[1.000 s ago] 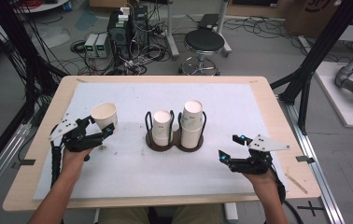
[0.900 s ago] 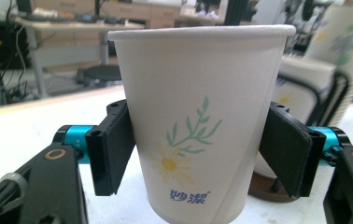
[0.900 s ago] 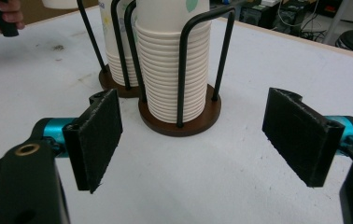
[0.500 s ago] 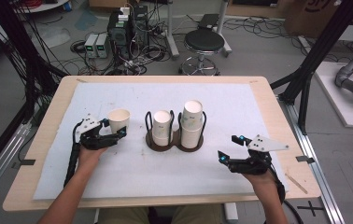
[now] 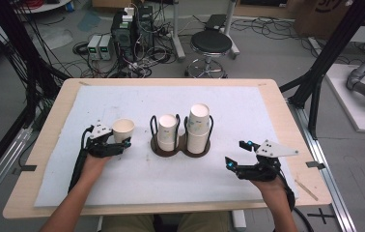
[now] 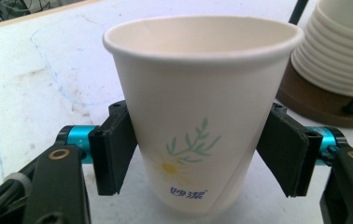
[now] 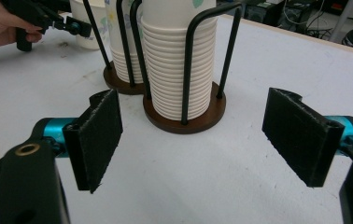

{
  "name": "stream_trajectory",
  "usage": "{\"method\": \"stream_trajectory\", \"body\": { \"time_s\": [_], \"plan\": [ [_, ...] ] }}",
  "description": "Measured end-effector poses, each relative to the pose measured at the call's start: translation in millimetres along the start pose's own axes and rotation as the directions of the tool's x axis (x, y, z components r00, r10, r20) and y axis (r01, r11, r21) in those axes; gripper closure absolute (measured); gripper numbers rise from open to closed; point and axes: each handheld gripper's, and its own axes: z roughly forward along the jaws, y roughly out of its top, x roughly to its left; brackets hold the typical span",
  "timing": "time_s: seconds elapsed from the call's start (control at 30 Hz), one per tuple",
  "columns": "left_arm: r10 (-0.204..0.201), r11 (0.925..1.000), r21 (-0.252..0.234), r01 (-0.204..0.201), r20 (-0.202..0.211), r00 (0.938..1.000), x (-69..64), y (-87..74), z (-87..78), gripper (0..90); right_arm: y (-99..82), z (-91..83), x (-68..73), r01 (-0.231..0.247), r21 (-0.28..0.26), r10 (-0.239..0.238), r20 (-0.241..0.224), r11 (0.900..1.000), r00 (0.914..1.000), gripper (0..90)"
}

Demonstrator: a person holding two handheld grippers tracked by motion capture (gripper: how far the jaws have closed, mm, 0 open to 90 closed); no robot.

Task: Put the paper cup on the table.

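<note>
— Where did the cameras look from?
— The high one looked down across my white-covered table (image 5: 248,104). Mine rode close behind each jaw pair; both caught the brown wooden two-ring cup holder (image 7: 184,122).

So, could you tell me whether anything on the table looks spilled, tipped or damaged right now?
Nothing stands out. The single cup stands upright between the left gripper jaws, looks empty and undented. Both cup stacks sit straight in the holder. The mat shows only faint marks, no spill.

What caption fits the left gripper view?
Left gripper jaws flank an upright daisy-print paper cup beside the cup holder.
</note>
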Motion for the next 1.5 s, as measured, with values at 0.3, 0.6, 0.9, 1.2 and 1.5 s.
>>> {"method": "stream_trajectory", "body": {
  "time_s": [0.3, 0.6, 0.9, 1.2, 1.5],
  "plan": [
    [0.006, 0.9997, 0.023, -0.006, -0.005, 1.0000, -0.8, -8.8, -7.5, 31.0, -0.2, -0.8, -0.3, 0.002, 0.002, -0.002, 0.000, 1.0000, 1.0000, 20.6],
    [-0.028, 0.9996, -0.005, 0.028, 0.013, 0.9995, -1.9, -12.0, -12.0, 18.9, 0.0, -1.9, -0.4, 0.003, -0.002, -0.003, -0.002, 1.0000, 1.0000, 20.6],
    [-0.071, 0.9943, -0.075, 0.075, 0.060, 0.9957, 2.6, -17.1, -43.2, 17.6, -1.2, -3.9, -1.1, 0.004, -0.001, -0.004, 0.000, 1.0000, 1.0000, 20.6],
    [-0.089, 0.9577, -0.265, 0.113, 0.101, 0.9909, 7.3, -20.8, -89.0, 17.2, -7.2, -6.9, -4.6, -0.021, 0.003, 0.020, 0.042, 0.9998, 0.9989, 20.5],
    [-0.116, 0.9205, -0.362, 0.148, 0.108, 0.9873, 8.8, -19.0, -106.5, 17.1, -16.2, -4.5, -10.6, -0.049, 0.016, 0.048, 0.061, 0.9987, 0.9970, 20.5]
  ]
}}
